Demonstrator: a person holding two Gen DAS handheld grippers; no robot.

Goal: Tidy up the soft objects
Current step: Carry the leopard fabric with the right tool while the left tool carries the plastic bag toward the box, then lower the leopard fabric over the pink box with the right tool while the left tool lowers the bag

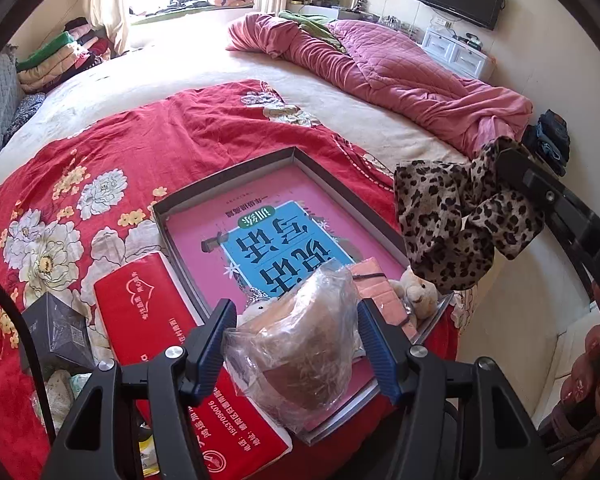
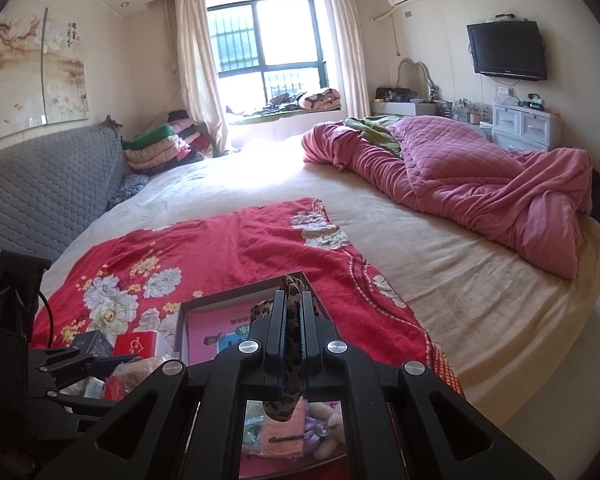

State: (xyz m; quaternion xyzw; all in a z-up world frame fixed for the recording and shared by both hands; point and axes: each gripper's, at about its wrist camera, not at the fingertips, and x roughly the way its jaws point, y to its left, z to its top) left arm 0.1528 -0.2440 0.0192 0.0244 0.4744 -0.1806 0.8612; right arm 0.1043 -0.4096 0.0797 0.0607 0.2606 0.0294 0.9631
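Large dark characters are being shown upside down on the blue panel of the pink book [image 1: 284, 240] lying in the grey tray [image 1: 224, 172]; they cannot be read with certainty from this angle. On the red packet [image 1: 148, 308] beside the tray, white Chinese lettering is being displayed upside down, and the number 15537099076 is being read along its near end, though one digit may be mistaken. Black calligraphy is being carried on the wall painting [image 2: 36, 72], too small to be made out.
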